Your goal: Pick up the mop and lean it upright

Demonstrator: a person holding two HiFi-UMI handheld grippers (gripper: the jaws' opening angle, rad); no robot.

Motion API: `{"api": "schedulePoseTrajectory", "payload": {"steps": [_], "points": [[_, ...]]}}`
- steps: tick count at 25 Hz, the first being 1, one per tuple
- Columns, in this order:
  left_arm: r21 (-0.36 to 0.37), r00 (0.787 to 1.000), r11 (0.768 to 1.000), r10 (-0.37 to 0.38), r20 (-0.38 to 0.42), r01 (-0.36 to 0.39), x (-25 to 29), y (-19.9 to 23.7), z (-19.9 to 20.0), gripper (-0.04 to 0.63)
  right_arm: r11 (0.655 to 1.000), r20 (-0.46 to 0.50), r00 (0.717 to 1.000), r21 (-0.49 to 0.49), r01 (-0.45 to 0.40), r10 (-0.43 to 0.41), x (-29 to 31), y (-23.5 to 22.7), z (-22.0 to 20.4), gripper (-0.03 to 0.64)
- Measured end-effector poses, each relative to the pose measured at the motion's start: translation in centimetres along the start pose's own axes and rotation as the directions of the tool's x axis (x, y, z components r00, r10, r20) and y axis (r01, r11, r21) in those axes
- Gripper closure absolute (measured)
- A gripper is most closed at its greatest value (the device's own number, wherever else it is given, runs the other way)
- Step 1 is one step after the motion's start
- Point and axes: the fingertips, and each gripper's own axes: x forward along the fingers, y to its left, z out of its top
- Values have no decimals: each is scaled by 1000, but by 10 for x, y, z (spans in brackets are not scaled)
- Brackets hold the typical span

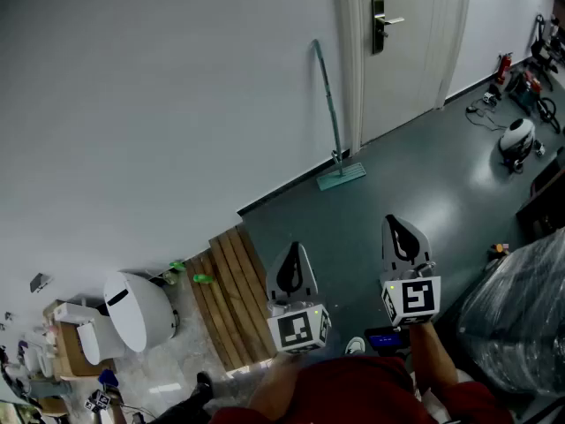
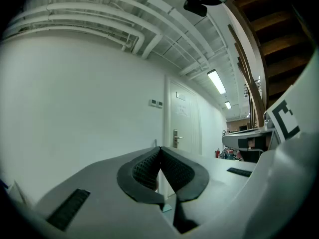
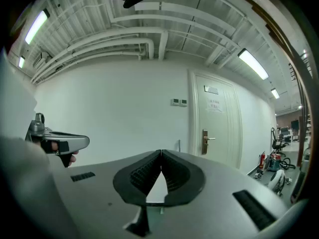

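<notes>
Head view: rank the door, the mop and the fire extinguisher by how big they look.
1. door, largest, though its top is cut off
2. mop
3. fire extinguisher, smallest
All stand similarly far away, so the order seems safe.

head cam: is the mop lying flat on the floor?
No, the mop leans upright against the wall beside the door, only its head on the floor.

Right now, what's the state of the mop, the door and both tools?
mop: upright, leaning against the wall, head on the floor
door: closed
left tool: shut, nothing between the jaws
right tool: shut, nothing between the jaws
</notes>
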Motion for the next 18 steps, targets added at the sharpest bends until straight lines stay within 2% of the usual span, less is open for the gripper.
{"api": "schedulePoseTrajectory", "payload": {"steps": [7, 13, 18], "points": [[11, 1000, 1000, -24, 19, 24, -41, -53, 9, 583, 1000, -1, 1000, 3, -1, 1, -58, -17, 5, 598], [17, 1000, 1000, -22, 18, 21, -64, -76, 15, 583, 1000, 7, 1000, -9, -17, 17, -86, -21, 3, 598], [21, 1000, 1000, -20, 8, 20, -72, -78, 15, 583, 1000, 10, 1000, 0, -27, 27, -94, -15, 4, 598]]}}
